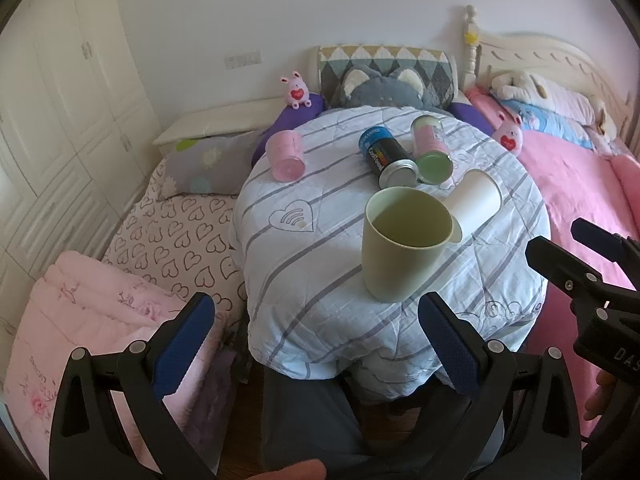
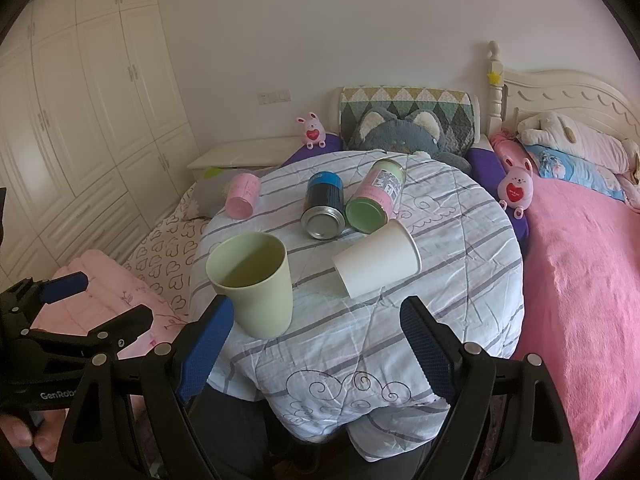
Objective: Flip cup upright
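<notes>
A pale green cup [image 1: 404,244] stands upright, mouth up, near the front of a round table covered with a striped quilt [image 1: 320,264]; it also shows in the right wrist view [image 2: 254,284]. A white paper cup [image 1: 476,196] lies on its side behind it, also seen in the right wrist view [image 2: 378,260]. My left gripper [image 1: 316,344] is open and empty, just in front of the table edge. My right gripper [image 2: 316,348] is open and empty, with its left finger close to the green cup's base; it also shows in the left wrist view [image 1: 576,256].
A dark can [image 2: 323,208], a pink-and-green canister [image 2: 374,198] and a small pink cup [image 2: 240,194] lie on their sides farther back on the quilt [image 2: 460,280]. A pink bed [image 2: 580,280] is at right, folded bedding [image 1: 100,320] at left, wardrobes behind.
</notes>
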